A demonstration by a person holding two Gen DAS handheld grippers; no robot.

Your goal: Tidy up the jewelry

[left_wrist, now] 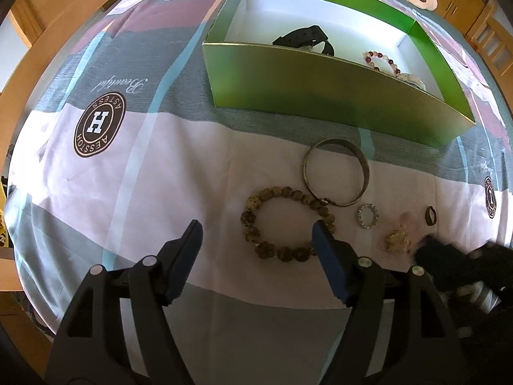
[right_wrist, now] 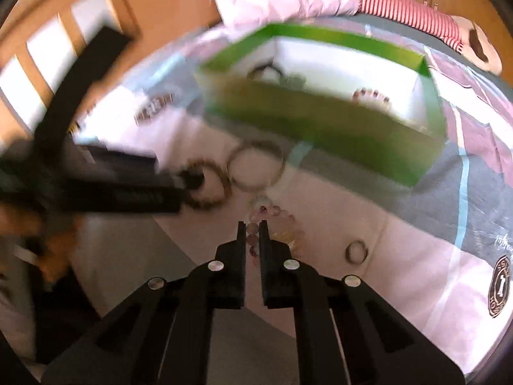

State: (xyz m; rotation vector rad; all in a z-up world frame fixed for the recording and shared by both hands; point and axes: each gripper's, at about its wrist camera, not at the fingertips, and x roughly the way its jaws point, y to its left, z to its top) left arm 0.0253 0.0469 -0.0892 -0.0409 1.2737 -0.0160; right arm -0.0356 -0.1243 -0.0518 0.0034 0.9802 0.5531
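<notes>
Half the pale bead bracelet (right_wrist: 272, 221) hides behind right fingers (right_wrist: 264, 240).

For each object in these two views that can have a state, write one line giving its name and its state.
green box: open, holding jewelry
black watch: inside box
brown bead bracelet: flat on bedspread
metal bangle: flat on bedspread
left gripper: open
right gripper: shut on pink bead bracelet

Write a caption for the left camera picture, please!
Open left gripper hovers over a brown beaded bracelet near a green box.
</notes>
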